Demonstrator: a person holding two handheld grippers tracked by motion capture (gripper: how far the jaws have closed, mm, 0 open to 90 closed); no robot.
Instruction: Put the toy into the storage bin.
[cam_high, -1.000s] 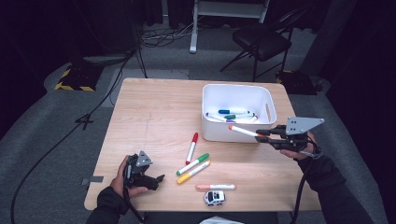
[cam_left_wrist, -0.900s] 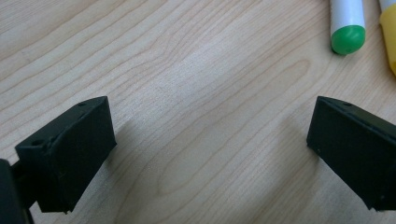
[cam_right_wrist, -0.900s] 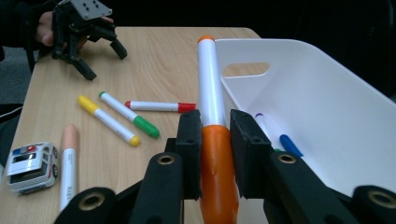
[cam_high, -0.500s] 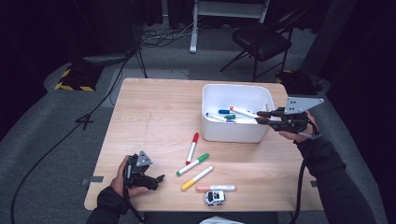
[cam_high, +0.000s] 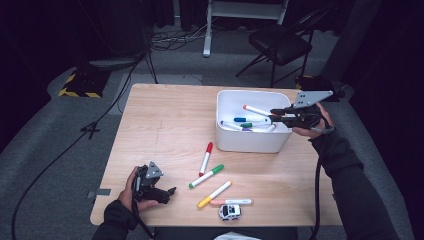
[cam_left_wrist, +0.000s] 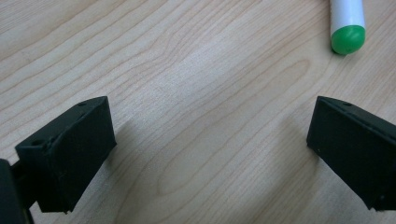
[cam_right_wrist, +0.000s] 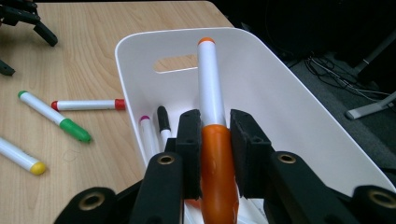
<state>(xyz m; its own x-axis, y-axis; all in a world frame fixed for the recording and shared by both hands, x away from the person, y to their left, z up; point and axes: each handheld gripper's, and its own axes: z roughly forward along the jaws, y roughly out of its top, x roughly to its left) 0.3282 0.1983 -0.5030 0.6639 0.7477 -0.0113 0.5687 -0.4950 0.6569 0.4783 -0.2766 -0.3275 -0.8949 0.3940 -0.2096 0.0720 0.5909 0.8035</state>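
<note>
While the left gripper (cam_high: 167, 192) rests w/ jaws apart on the table (cam_high: 165, 125), the right gripper (cam_high: 274, 115) clamps an orange marker (cam_right_wrist: 212, 140) over the white bin (cam_high: 250, 145).

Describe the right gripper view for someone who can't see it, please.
Two black jaws of the right gripper clamp an orange-capped marker over a white bin holding other markers. On the wooden table left of it lie red, green and yellow markers.

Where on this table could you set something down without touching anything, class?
The far-left wooden table, from the white bin to the left edge, is bare. It is crowded near the front edge: red marker, green marker, yellow marker, toy car.
</note>
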